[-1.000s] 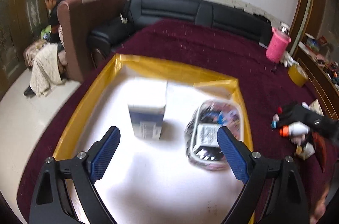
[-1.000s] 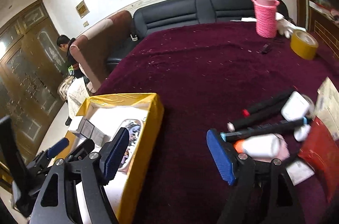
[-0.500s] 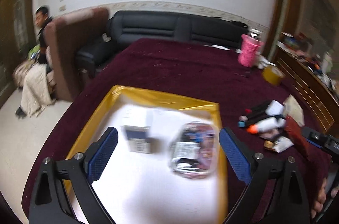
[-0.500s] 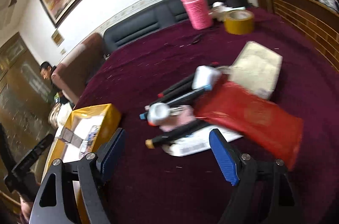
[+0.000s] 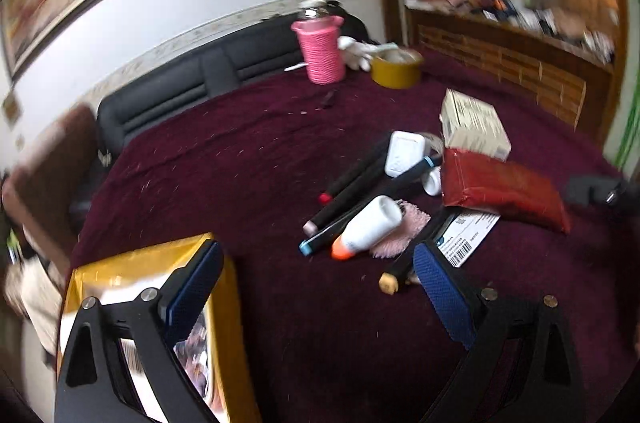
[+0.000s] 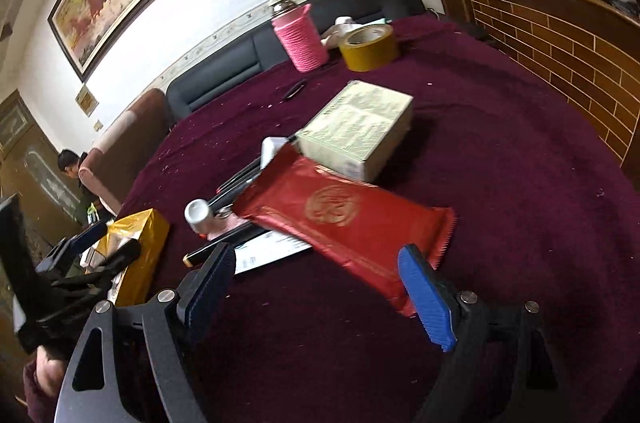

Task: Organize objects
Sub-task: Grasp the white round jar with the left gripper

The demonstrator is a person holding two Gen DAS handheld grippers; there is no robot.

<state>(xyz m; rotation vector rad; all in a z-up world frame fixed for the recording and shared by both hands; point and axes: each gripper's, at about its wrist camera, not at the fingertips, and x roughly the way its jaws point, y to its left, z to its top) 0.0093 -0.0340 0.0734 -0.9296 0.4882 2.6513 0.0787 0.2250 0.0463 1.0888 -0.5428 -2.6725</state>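
A pile of loose objects lies on the maroon table: a red foil packet point(image 6: 344, 211) point(image 5: 504, 187), a pale green box point(image 6: 360, 127) point(image 5: 474, 127), a white bottle with an orange cap point(image 5: 366, 233), several black pens point(image 5: 352, 179) and a white paper label point(image 5: 466, 239). A yellow box point(image 5: 224, 303) point(image 6: 140, 247) stands at the left, holding a clear pouch. My left gripper point(image 5: 316, 295) is open and empty, between the yellow box and the pile. My right gripper point(image 6: 316, 287) is open and empty, just in front of the red packet.
A pink knitted flask point(image 6: 300, 39) and a yellow tape roll point(image 6: 370, 45) stand at the table's far side. A black sofa point(image 6: 248, 63) lies behind the table. A brick-patterned wooden counter point(image 6: 560, 35) runs along the right.
My left gripper has swung right, from over the yellow box toward the pile. My right gripper has moved closer to the red packet. Both stay open.
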